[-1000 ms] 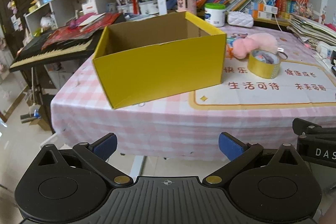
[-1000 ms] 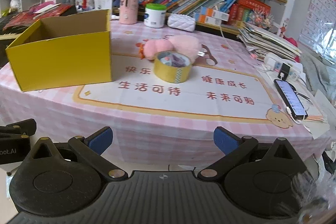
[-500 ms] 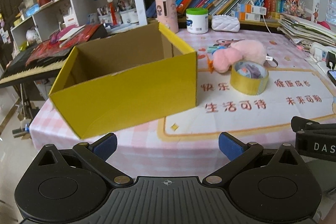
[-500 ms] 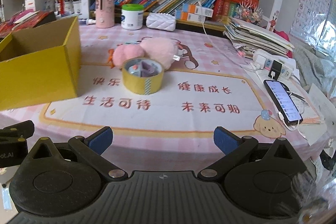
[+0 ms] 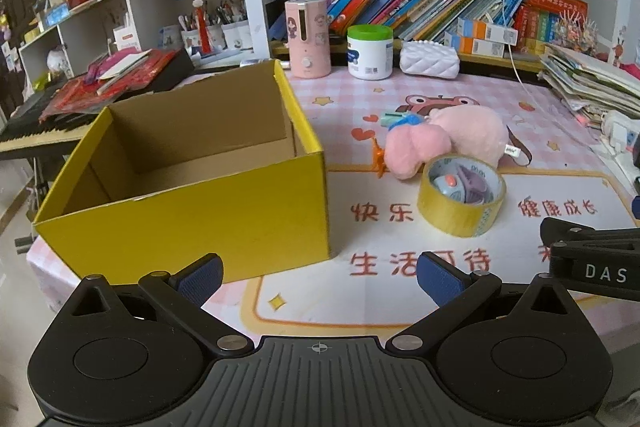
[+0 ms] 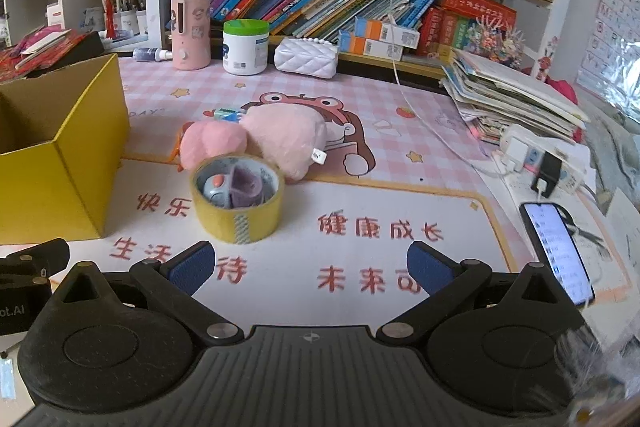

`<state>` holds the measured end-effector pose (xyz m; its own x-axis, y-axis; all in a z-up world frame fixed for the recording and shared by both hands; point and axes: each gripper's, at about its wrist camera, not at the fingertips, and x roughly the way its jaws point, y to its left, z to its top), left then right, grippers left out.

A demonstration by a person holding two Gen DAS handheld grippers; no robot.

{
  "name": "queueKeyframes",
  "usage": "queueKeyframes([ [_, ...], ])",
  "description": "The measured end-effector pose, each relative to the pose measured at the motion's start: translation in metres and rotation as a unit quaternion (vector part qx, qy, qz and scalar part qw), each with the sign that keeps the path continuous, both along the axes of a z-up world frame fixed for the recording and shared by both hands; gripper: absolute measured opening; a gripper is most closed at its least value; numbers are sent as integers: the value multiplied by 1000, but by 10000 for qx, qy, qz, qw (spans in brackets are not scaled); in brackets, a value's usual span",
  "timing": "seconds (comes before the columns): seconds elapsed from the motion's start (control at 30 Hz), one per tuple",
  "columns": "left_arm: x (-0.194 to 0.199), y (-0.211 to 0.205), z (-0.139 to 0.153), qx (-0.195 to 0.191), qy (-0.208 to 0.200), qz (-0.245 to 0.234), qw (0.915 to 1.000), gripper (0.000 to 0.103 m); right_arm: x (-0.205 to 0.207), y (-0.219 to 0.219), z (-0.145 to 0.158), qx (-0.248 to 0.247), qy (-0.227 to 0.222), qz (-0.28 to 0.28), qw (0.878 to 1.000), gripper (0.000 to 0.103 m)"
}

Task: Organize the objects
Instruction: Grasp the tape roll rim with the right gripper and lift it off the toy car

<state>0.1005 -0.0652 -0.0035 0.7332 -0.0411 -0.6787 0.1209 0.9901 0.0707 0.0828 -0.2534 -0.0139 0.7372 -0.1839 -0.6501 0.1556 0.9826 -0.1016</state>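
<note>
Tape roll (image 6: 237, 197) is sitting right of the empty yellow box (image 5: 192, 183), just near of the pink plush (image 6: 280, 137). Both grippers, left (image 5: 319, 269) and right (image 6: 308, 265), are hovering spread and empty; judging so, approach is underway, and grasping the roll's wall comes next.

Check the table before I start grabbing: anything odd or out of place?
One oddity: the yellow tape roll lies flat with small items tucked inside its core, so lifting the roll alone could leave them behind. The pink plush toys touch its far side. The yellow box sits open and looks empty. Nothing spilled or damaged.
</note>
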Motion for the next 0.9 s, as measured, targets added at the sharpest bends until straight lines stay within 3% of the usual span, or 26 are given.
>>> queueKeyframes([
  [0.33, 12, -22, -2, -52, 28, 244, 9997, 103, 31, -25, -4, 170, -24, 422, 9990, 101],
  [0.47, 14, -33, -1, -44, 14, 158, 9999, 103, 38, -34, -4, 386, -63, 703, 9968, 97],
  [0.53, 15, -39, -1, -21, 3, 112, 9999, 103, 44, -37, -5, 450, -37, 807, 9957, 90],
  [0.9, 25, -66, -6, 75, 157, -149, 9997, 103, 65, -55, -16, 851, 205, 1083, 9903, 85],
])
